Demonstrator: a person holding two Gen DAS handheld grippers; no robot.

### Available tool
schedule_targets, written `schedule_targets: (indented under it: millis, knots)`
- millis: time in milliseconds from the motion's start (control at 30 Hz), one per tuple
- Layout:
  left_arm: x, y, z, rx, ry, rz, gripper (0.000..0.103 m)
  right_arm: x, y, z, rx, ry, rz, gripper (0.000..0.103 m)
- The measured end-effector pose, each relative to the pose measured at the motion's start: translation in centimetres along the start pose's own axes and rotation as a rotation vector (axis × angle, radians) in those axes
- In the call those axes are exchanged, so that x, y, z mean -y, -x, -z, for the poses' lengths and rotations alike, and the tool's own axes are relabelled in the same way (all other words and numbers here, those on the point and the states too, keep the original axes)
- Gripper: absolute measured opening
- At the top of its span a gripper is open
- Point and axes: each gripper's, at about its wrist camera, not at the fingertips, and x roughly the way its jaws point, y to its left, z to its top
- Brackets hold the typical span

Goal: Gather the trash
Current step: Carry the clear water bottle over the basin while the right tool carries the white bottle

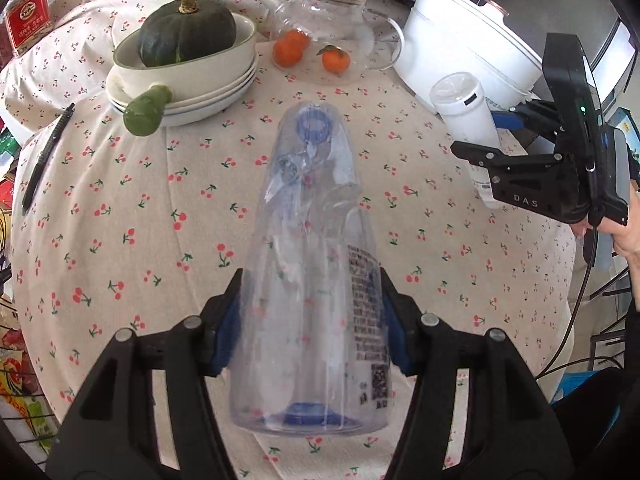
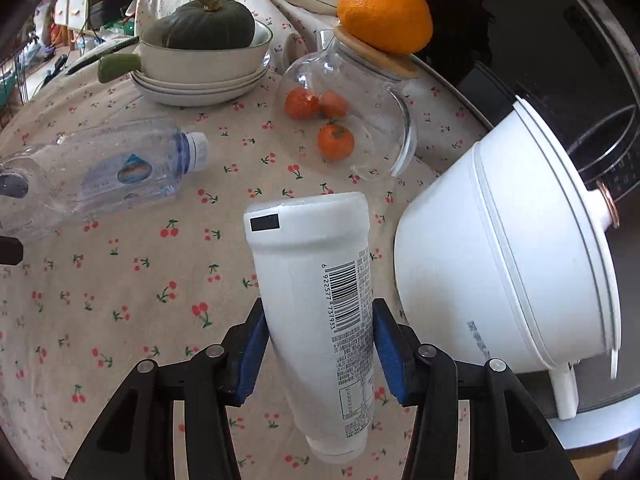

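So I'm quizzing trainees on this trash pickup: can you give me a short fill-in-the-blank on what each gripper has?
The left gripper is shut on a clear plastic ____ bottle.
The right gripper is shut on a ____ plastic bottle with a barcode.
An orange sits on the glass teapot's ____.

Missing: water; white; lid

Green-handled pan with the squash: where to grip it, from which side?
Grip the green handle, which sticks out past the stacked plates toward the pen. Come from that open side, fingers closing across its sides. The pan itself looks too wide, with the squash filling it.
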Motion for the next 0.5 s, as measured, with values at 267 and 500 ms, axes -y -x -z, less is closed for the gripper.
schedule_targets:
  millis: [267,500]
  knots:
    - [5.5,4.5,2.1,0.090,-0.038,-0.003,0.061,1.2,8.1,5.9,0.066,-0.194,-0.039,0.050]
    - [9.4,7.7,4.7,0.157,-0.038,0.083,0.061,2.3,14.0,12.3,0.119,-0.317,-0.052,0.050]
